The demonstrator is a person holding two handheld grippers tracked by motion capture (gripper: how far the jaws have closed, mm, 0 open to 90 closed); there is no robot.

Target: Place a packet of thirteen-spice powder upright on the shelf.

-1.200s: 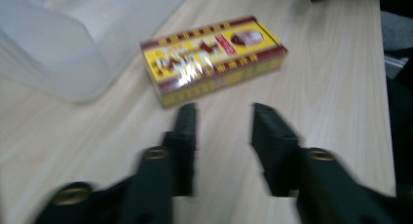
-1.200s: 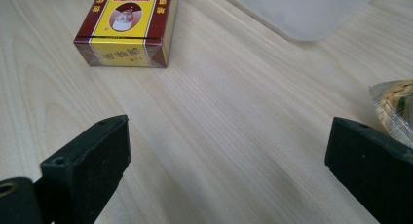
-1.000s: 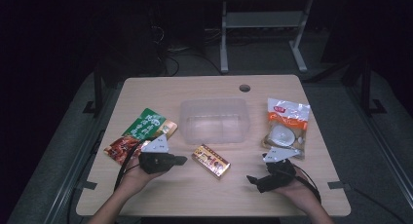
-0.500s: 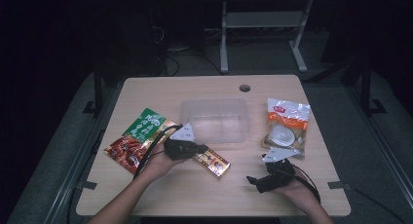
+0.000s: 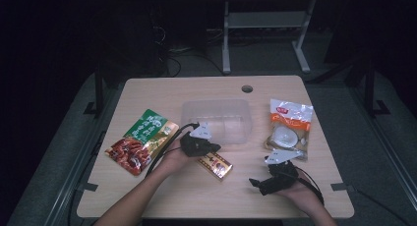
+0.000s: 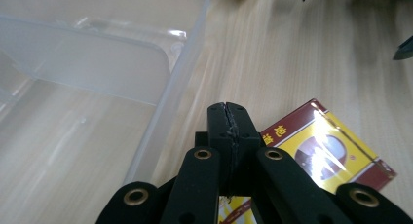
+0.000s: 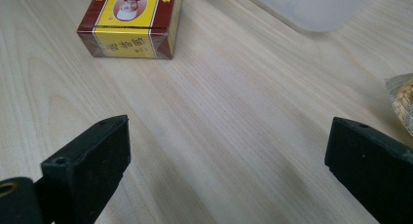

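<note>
- Evidently the work in hand is sorting packets into the clear plastic container (image 5: 216,120), which sits mid-table with its mouth up, within reach of both hands.
- The left gripper (image 5: 212,147) hangs low over the near end of the red-and-yellow box (image 5: 215,163); its jaws are pressed together with nothing between them (the left gripper view shows the two pads meeting in a thin seam), so the box is not gripped.
- The box lies flat on the table (image 5: 147,196), just in front of the container's near wall and apart from it, a short carry from where it would go.
- The right gripper (image 5: 255,183) waits near the table's front edge with its jaws spread wide, nothing between them, aimed across bare wood toward the box.
- The green-and-red snack bag (image 5: 141,146) lies to the left, the white-and-orange bag (image 5: 289,127) to the right, both outside the container.
- Against the earlier frames, the left hand has crossed from beside the snack bag to the box; the right hand has stayed put.
</note>
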